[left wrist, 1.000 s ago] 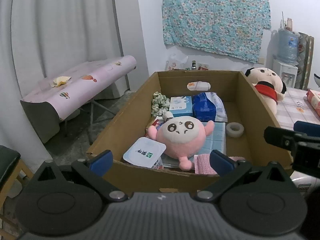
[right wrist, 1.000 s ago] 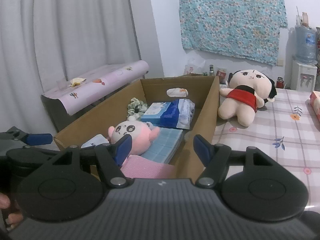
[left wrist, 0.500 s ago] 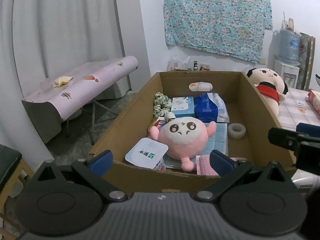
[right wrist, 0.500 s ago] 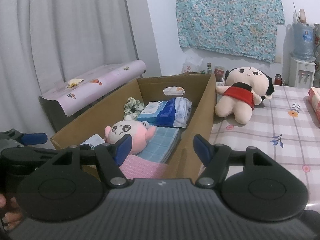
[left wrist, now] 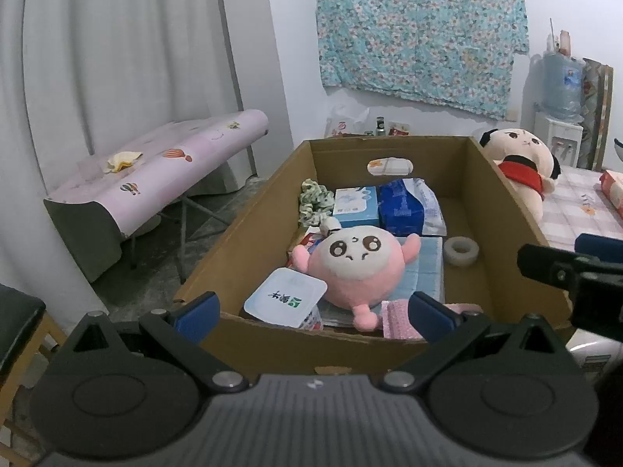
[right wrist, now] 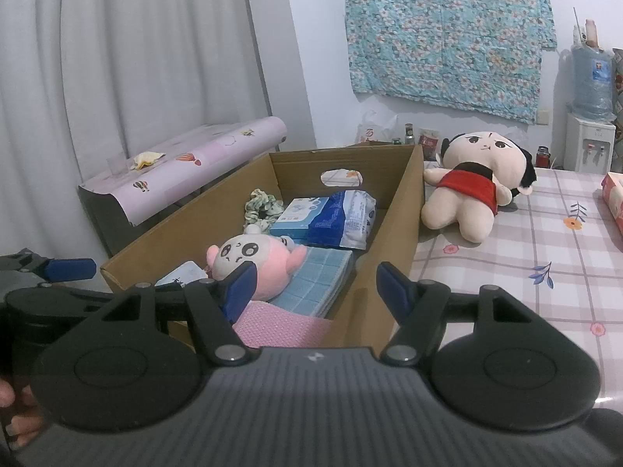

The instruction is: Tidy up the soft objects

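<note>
We held both grippers short of the near end of the cardboard box, each pointing along its length. Our left gripper stood with its jaws spread wide and nothing between them; our right gripper was parted less widely, also gripping nothing, its pads apart above the box's near corner. The pink plush lay face-up inside the box on a blue folded cloth, its head toward the far end wall and its small foot toward us. The doll in the red bib lay outside the box on the checked tablecloth, just beside the box's right wall, its long axis running slantwise with legs toward us and head away.
</note>
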`<action>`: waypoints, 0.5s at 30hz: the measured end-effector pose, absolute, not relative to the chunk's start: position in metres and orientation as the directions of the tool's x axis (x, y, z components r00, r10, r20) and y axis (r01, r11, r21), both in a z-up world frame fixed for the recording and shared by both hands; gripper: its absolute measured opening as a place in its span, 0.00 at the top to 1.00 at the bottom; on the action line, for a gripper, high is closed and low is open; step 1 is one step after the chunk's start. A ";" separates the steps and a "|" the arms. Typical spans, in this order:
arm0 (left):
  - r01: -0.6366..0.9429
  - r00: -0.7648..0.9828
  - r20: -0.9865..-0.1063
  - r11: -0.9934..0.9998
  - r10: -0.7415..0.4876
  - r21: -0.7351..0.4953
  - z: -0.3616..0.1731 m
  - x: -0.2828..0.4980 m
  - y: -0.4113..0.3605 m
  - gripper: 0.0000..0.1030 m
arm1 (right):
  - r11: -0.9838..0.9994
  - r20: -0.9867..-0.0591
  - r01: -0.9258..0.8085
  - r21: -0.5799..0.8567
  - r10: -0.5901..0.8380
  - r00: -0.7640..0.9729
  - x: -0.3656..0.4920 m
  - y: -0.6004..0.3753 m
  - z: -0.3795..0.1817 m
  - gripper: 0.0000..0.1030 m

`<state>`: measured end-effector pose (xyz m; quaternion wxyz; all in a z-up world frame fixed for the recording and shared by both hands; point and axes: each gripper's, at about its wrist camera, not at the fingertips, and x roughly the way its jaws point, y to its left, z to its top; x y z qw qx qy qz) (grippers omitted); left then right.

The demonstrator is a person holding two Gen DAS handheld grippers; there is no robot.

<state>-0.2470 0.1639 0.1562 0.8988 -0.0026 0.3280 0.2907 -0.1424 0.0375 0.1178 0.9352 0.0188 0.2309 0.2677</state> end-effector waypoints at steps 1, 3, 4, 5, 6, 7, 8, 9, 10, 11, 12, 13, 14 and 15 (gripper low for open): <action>-0.525 0.615 -0.592 0.831 0.520 0.184 0.156 -0.247 0.164 0.00 | 0.856 -0.421 -0.492 0.159 0.510 0.750 -0.142 0.037 0.118 0.34; -0.523 0.617 -0.593 0.832 0.518 0.183 0.156 -0.248 0.164 0.00 | 0.855 -0.420 -0.493 0.160 0.511 0.750 -0.142 0.038 0.118 0.34; -0.524 0.615 -0.593 0.831 0.520 0.185 0.156 -0.248 0.164 0.00 | 0.855 -0.420 -0.494 0.160 0.512 0.750 -0.143 0.038 0.118 0.34; -0.526 0.614 -0.592 0.830 0.522 0.186 0.156 -0.248 0.164 0.00 | 0.855 -0.420 -0.494 0.159 0.511 0.750 -0.142 0.038 0.118 0.34; -0.525 0.614 -0.592 0.830 0.522 0.187 0.155 -0.248 0.164 0.00 | 0.854 -0.420 -0.495 0.159 0.512 0.749 -0.142 0.038 0.118 0.34; -0.525 0.615 -0.592 0.831 0.521 0.186 0.155 -0.248 0.164 0.00 | 0.855 -0.419 -0.494 0.159 0.512 0.750 -0.142 0.039 0.118 0.34; -0.525 0.615 -0.593 0.831 0.520 0.184 0.156 -0.248 0.164 0.00 | 0.855 -0.419 -0.493 0.159 0.511 0.750 -0.142 0.038 0.118 0.34; -0.524 0.615 -0.594 0.832 0.518 0.183 0.156 -0.248 0.164 0.00 | 0.855 -0.420 -0.494 0.160 0.512 0.749 -0.142 0.038 0.118 0.34; -0.525 0.615 -0.596 0.832 0.516 0.179 0.156 -0.248 0.164 0.00 | 0.854 -0.420 -0.494 0.160 0.512 0.749 -0.142 0.038 0.118 0.34; -0.524 0.615 -0.594 0.832 0.518 0.181 0.156 -0.248 0.164 0.00 | 0.855 -0.420 -0.494 0.160 0.511 0.750 -0.142 0.038 0.118 0.34; -0.522 0.617 -0.593 0.833 0.518 0.185 0.156 -0.249 0.164 0.00 | 0.855 -0.420 -0.494 0.160 0.511 0.750 -0.142 0.038 0.118 0.34; -0.521 0.616 -0.591 0.832 0.521 0.190 0.156 -0.249 0.163 0.00 | 0.855 -0.420 -0.494 0.160 0.512 0.750 -0.143 0.039 0.118 0.34; -0.521 0.615 -0.589 0.831 0.524 0.195 0.155 -0.248 0.162 0.00 | 0.854 -0.420 -0.495 0.159 0.512 0.749 -0.142 0.038 0.118 0.34; -0.521 0.616 -0.586 0.830 0.526 0.197 0.156 -0.248 0.161 0.00 | 0.854 -0.421 -0.496 0.157 0.512 0.748 -0.143 0.039 0.118 0.34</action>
